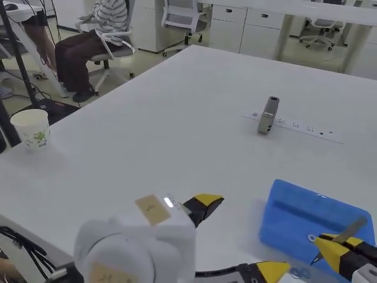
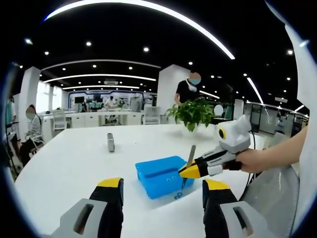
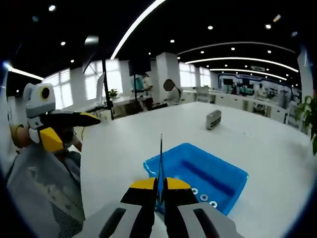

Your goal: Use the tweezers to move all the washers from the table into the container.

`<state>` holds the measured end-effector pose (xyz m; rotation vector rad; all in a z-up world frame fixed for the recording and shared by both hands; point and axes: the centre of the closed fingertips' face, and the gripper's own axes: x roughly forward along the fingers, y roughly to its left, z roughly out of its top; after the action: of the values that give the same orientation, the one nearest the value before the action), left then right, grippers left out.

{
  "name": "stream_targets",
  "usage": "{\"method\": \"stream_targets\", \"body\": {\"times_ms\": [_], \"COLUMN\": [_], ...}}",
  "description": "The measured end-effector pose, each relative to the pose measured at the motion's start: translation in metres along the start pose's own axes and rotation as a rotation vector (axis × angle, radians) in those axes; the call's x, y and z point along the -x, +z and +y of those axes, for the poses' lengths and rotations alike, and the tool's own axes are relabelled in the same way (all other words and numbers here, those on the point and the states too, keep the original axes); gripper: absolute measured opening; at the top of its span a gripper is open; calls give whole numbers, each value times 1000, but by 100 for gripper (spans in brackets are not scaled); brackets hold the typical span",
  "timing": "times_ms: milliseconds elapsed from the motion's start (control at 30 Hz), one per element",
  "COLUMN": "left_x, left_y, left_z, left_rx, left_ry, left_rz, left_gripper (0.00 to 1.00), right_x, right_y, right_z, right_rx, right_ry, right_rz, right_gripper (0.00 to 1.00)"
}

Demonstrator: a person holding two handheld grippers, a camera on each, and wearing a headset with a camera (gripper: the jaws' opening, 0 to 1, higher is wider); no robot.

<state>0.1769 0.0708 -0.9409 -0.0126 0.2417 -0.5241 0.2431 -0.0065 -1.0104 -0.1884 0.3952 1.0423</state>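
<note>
A blue container (image 1: 306,215) sits on the white table at the lower right. A few washers (image 3: 203,196) lie inside it near one wall. More small washers (image 2: 177,197) lie on the table just outside its near edge. My right gripper (image 1: 331,244) is shut on grey tweezers (image 1: 351,229), which are held over the container's near side. In the right gripper view the tweezers (image 3: 160,161) stick out from between the shut jaws, pointing across the container (image 3: 198,171). My left gripper (image 1: 241,239) stands open beside the container with nothing between its fingers.
A paper cup (image 1: 32,128) stands near the table's left edge. A power strip with a grey adapter (image 1: 268,114) lies further back on the table. A person sits on a chair (image 1: 97,35) beyond the far left corner. Another person stands by a plant (image 2: 190,113).
</note>
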Motion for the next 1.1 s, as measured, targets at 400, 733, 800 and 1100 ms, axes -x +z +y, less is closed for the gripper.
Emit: {"method": "stream_targets", "body": {"times_ms": [400, 733, 800, 1100], "left_x": [-1, -1, -1, -2], "left_y": [-2, -3, -4, -4], "left_z": [0, -1, -2, -3], "left_rx": [-4, -7, -9, -11], "left_ry": [-4, -11, -13, -22], "left_rz": [11, 19, 21, 27], "left_gripper": [63, 62, 62, 61], "right_x": [-13, -6, -3, 8], "right_y": [-22, -26, -27, -34], "right_z": [2, 1, 3, 24], "right_rx": [177, 98, 70, -32], "right_ry": [38, 34, 37, 83], "right_rz": [30, 46, 52, 74], "right_gripper": [1, 1, 1, 2]}}
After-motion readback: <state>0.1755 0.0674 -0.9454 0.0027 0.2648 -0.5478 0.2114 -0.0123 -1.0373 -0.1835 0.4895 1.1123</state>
